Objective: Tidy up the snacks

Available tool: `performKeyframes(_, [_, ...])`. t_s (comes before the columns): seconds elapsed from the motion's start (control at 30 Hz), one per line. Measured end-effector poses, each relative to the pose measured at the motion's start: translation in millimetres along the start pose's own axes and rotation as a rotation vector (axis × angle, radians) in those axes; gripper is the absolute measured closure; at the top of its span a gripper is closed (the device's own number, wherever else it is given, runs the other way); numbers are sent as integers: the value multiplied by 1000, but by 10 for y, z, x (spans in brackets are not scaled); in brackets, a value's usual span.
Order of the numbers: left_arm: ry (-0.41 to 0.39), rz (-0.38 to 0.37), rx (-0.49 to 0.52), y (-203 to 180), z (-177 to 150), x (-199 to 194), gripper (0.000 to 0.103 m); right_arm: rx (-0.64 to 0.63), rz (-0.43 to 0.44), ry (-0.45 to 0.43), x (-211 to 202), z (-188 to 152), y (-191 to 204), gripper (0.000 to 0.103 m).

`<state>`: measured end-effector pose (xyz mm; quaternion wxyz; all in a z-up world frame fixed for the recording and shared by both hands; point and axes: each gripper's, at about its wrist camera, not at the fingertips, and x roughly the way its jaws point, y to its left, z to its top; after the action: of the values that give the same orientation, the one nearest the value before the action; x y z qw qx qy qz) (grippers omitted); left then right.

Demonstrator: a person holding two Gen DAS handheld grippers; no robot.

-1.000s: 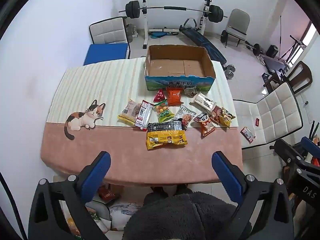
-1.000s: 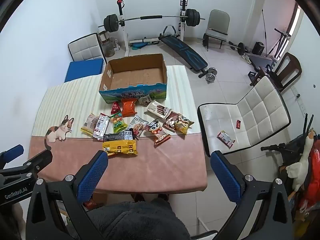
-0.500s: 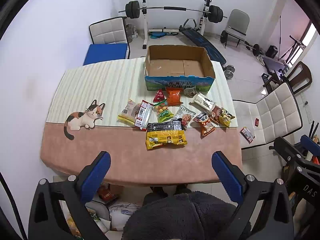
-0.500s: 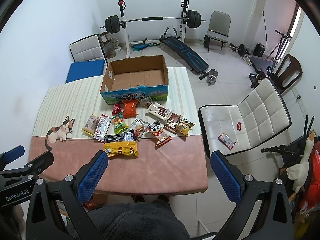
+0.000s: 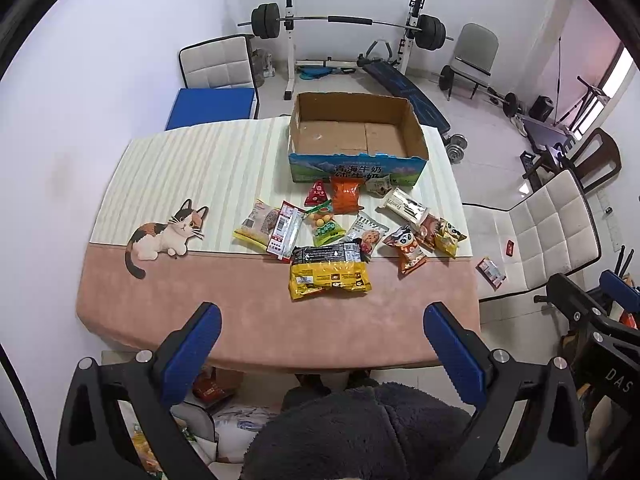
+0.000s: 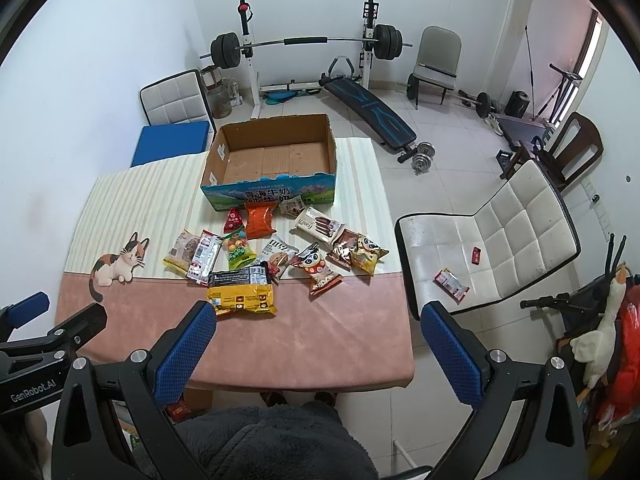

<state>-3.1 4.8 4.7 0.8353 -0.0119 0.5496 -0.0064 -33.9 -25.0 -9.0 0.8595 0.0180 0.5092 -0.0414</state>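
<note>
Several snack packets lie spread across the middle of the table, among them a yellow bag, an orange bag and a panda packet. An empty cardboard box stands behind them. My left gripper is open and empty, high above the table's near edge. My right gripper is open and empty, also above the near edge. No snack is held.
The table has a pink and striped cloth with a cat print. A white chair at the right holds two small packets. Another chair, a blue pad and gym equipment stand behind the table.
Both grippers have drifted only slightly; the right view has shifted a little. Nothing on the table has moved.
</note>
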Motion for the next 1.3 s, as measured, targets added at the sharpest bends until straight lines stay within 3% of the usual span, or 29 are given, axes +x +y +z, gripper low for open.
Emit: performKeyframes(1.3, [-18,-8,-1,-18,-31,-55,0,-3,3,-10,-94,-36,28,0])
